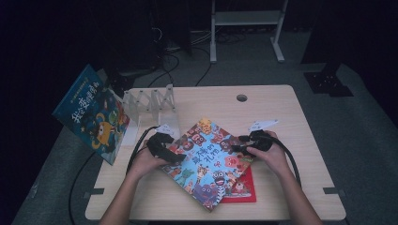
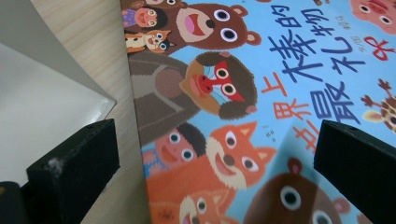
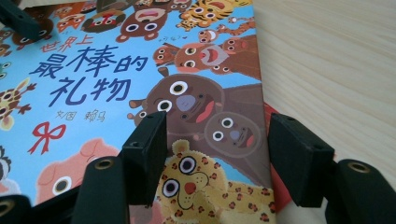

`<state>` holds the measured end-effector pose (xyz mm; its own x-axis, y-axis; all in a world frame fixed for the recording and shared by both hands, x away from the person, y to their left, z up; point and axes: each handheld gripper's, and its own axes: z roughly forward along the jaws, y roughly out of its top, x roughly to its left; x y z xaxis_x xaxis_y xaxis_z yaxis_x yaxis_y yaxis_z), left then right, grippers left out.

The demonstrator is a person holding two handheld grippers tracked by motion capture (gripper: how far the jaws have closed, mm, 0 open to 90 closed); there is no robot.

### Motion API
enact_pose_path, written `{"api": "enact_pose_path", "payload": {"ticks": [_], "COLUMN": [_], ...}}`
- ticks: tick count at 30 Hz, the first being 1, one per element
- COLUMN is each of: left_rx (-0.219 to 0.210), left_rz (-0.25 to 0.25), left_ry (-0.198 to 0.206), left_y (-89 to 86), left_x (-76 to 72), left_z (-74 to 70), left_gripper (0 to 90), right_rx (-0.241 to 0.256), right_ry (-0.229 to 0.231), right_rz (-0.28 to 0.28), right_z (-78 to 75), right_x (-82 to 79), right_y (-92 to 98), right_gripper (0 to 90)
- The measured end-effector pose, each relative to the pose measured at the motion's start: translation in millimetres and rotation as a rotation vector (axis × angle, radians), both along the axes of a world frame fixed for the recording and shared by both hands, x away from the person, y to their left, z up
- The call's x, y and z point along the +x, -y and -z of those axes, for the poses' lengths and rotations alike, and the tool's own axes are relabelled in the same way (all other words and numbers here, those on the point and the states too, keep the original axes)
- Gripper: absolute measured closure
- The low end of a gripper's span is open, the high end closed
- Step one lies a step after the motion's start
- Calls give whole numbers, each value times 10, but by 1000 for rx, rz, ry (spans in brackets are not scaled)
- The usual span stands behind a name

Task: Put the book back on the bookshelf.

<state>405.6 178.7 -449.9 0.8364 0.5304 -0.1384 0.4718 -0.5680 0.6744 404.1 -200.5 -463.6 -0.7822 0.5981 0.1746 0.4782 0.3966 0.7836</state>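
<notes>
While jaws gape, each hand-held gripper, left (image 1: 174, 155) and right (image 1: 238, 144), astride the animal picture book's (image 1: 206, 161) opposite edges.

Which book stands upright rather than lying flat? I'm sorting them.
The dark blue book, propped at the table's left edge; the animal-cover book and red book lie flat.

Blue animal-cover book (image 1: 209, 161) flat, shut, skewed atop red book (image 1: 241, 187).

You see a pale wooden counter (image 1: 281, 112) on grey floor (image 1: 366, 140) in a dark room; at twelve o'clock, a white shelf frame (image 1: 246, 18) and loose cables (image 1: 171, 61).
</notes>
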Motion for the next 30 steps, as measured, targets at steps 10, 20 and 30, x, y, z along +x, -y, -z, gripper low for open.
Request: {"api": "enact_pose_path", "payload": {"ticks": [10,20,30], "left_rx": [-17,-6,20], "left_rz": [16,7,-2], "left_ry": [-95,-106,-136], "left_y": [3,8,29], "left_x": [28,20,0], "left_z": [41,34,33], "left_gripper": [0,0,0], "right_rx": [10,-37,-37], "right_ry": [-2,32,66], "right_rz": [-35,-10,66], "right_z": [4,-57,-206], "right_x": [-31,-83,-560], "right_y": [-71,-57,126], "right_gripper": [374,382,586]}}
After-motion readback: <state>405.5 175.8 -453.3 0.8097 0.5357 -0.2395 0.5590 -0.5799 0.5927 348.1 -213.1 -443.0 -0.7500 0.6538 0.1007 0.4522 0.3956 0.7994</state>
